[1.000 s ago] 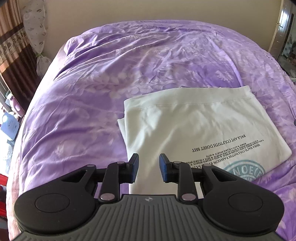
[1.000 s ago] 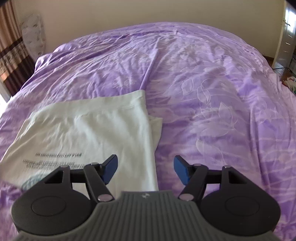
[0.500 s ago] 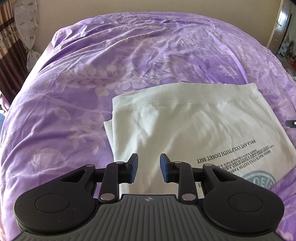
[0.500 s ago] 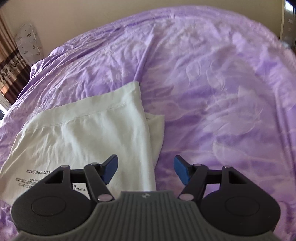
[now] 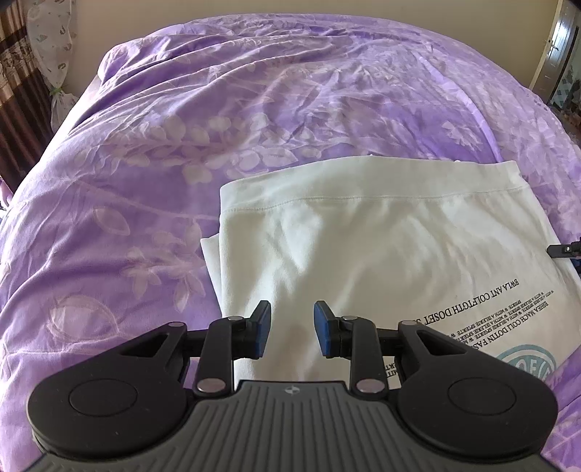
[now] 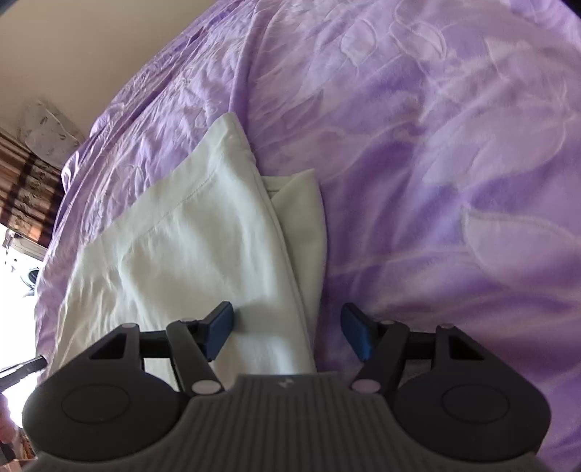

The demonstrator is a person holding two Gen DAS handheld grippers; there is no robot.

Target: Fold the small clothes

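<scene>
A pale white T-shirt (image 5: 381,247) with black print and a teal logo lies partly folded on the purple bedspread (image 5: 181,145). A folded-under flap sticks out at its left edge. My left gripper (image 5: 292,328) is open and empty, just above the shirt's near left part. In the right wrist view the shirt (image 6: 189,247) lies left of centre, with a flap poking out at its right edge. My right gripper (image 6: 287,328) is wide open and empty, low over that right edge, straddling it.
The bedspread (image 6: 435,145) runs on to the right of the shirt. A beige wall (image 5: 290,14) stands behind the bed. Brown curtains (image 5: 14,90) hang at the left. A door (image 5: 559,47) is at the far right.
The right gripper has tilted and dropped closer to the shirt's right edge. The left gripper has moved closer over the shirt's left part. Both stay open.
</scene>
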